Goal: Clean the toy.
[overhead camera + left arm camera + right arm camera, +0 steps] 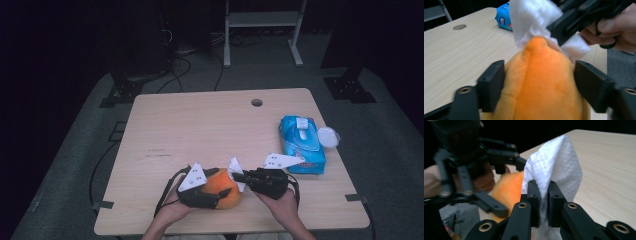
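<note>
In the high view, an orange plush toy (223,191) is being held at the near edge of the wooden table (200,135) by the left gripper (212,196), whose jaws are seen closed around it. A white wipe (235,171) is being pressed against the toy's right side by the right gripper (241,177). A blue wipes pack (301,144) is lying flat near the table's right edge, with a round white lid (328,136) just beside it.

In the left gripper view, the plush toy (541,82) is being clamped between the two black jaws, one on each flank. The wipe (531,22) is being held against the toy's top by the right gripper (559,31).

In the right gripper view, the wipe (556,162) is being pinched between the nearly closed jaws, its folded body standing up above them. The toy (507,188) is seen just behind, touching the wipe, gripped by the left gripper (506,192).
</note>
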Available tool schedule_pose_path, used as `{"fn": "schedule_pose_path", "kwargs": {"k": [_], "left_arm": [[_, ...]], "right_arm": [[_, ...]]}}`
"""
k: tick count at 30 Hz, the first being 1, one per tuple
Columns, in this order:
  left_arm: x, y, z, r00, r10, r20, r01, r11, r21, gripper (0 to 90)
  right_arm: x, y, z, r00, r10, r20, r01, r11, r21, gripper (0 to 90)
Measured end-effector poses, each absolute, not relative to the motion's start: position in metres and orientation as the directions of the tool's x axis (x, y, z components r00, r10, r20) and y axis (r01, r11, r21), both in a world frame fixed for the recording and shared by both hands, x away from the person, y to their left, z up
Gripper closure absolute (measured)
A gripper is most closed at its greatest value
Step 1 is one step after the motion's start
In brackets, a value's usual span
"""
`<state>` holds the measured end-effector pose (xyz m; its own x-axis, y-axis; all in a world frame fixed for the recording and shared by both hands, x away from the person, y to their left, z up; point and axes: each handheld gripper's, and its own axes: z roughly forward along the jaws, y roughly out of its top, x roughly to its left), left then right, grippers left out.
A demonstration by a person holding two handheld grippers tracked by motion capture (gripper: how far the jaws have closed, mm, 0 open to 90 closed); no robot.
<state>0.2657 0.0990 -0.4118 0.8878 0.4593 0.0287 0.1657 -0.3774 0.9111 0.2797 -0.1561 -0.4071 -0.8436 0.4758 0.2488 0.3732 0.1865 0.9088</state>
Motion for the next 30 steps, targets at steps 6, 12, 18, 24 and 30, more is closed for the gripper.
{"fn": "schedule_pose_path", "kwargs": {"k": [6, 12, 18, 24, 30], "left_arm": [[0.270, 0.115, -0.409, 0.901, 0.433, -0.037, 0.216, -0.371, 0.903, 12.5], [0.270, 0.112, -0.414, 0.898, 0.440, 0.007, 0.190, -0.402, 0.895, 31.1], [0.268, 0.103, -0.414, 0.886, 0.463, 0.012, 0.187, -0.381, 0.906, 28.7], [0.274, 0.107, -0.420, 0.877, 0.476, -0.055, 0.248, -0.352, 0.902, 14.7], [0.271, 0.098, -0.423, 0.842, 0.540, -0.028, 0.237, -0.322, 0.917, 30.4]], "right_arm": [[0.291, -0.165, -0.430, -0.799, 0.506, 0.324, 0.453, 0.152, 0.879, 81.8], [0.289, -0.169, -0.421, -0.794, 0.527, 0.302, 0.435, 0.145, 0.889, 81.9], [0.276, -0.160, -0.400, -0.847, 0.490, 0.209, 0.325, 0.166, 0.931, 81.7], [0.285, -0.173, -0.411, -0.808, 0.536, 0.244, 0.371, 0.142, 0.918, 81.8], [0.275, -0.162, -0.406, -0.843, 0.496, 0.208, 0.326, 0.163, 0.931, 81.6]]}}
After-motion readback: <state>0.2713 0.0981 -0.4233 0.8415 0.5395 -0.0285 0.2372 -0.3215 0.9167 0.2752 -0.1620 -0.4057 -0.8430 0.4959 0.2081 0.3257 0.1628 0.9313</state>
